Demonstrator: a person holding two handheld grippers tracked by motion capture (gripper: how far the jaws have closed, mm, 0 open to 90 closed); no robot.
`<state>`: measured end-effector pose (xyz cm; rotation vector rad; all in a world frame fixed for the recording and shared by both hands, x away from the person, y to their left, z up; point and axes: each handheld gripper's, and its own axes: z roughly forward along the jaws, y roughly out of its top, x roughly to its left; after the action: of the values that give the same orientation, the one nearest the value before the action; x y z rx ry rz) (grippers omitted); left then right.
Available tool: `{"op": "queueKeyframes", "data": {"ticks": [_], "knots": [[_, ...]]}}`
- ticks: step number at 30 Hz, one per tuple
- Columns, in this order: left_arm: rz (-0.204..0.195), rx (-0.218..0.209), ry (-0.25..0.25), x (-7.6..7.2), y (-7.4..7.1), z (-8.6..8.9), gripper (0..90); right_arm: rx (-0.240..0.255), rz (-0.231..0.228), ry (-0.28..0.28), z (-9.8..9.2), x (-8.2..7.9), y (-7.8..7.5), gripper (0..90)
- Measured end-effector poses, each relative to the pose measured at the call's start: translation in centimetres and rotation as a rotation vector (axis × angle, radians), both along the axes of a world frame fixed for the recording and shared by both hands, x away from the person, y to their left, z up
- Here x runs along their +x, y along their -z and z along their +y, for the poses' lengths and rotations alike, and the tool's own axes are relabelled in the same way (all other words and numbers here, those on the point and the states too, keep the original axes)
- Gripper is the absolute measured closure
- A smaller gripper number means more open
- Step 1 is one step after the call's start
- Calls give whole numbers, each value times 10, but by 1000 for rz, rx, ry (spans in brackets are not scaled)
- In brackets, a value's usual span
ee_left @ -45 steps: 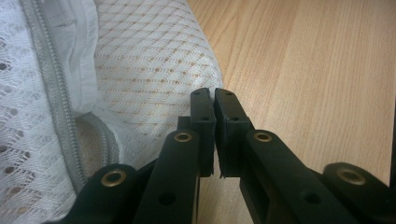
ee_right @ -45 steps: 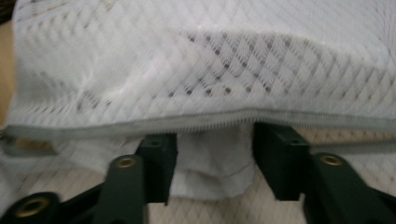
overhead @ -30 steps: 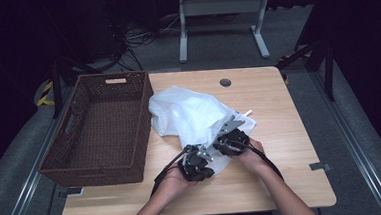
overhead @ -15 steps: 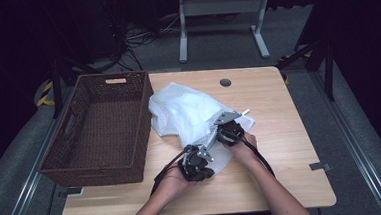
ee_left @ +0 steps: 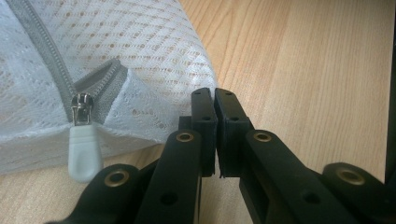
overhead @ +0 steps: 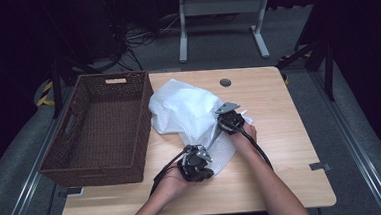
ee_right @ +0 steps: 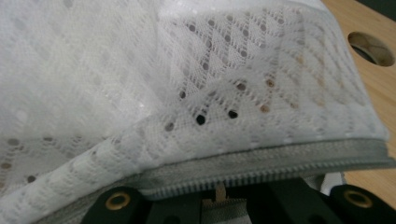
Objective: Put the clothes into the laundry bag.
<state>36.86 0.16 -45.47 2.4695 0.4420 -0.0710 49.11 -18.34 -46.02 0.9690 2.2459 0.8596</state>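
High view: right claw (overhead: 228, 119) just closed on bag (overhead: 186, 112) zipper edge, shifted up-desk; left claw (overhead: 196, 163) pinches bag corner. Bag likely being opened.

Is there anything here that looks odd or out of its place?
Only slightly: the white mesh bag lies crumpled beside the wicker basket, its zipper partly open. Nothing looks spilled or damaged.

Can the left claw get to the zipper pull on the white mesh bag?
Probably yes. The zipper pull hangs just beside the shut left claw, with nothing between them, though the claw would have to open first.
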Motion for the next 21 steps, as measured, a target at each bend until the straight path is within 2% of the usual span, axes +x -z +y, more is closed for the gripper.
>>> {"op": "queueKeyframes", "data": {"ticks": [2, 4, 7, 9, 10, 12, 17, 18, 20, 21], "knots": [[5, -6, -1, 0, 0, 0, 878, 13, 19, -17, -3, -2, -3, 797], [4, -8, -1, 0, 1, 0, 877, 38, 33, -31, -8, -7, -7, 677], [1, -2, 0, 0, 0, 0, 876, 55, 51, -50, -15, -13, -13, 629], [0, -5, 0, 0, 0, 0, 872, 76, 79, -71, -27, -25, -24, 577], [1, -4, -4, 0, 0, 0, 872, 76, 79, -71, -27, -25, -24, 577], [15, -3, -9, 0, 0, 0, 865, 89, 90, -77, -41, -34, -33, 575], [50, -19, -11, 2, -2, 1, 814, 137, 77, -70, -54, -38, -47, 600], [50, -30, -11, 2, -4, 1, 792, 146, 68, -70, -57, -37, -54, 622], [44, -41, -16, 0, -12, 2, 765, 146, 64, -70, -57, -36, -57, 642], [36, -61, -22, -1, -21, 5, 716, 142, 61, -67, -57, -33, -61, 690]]}}
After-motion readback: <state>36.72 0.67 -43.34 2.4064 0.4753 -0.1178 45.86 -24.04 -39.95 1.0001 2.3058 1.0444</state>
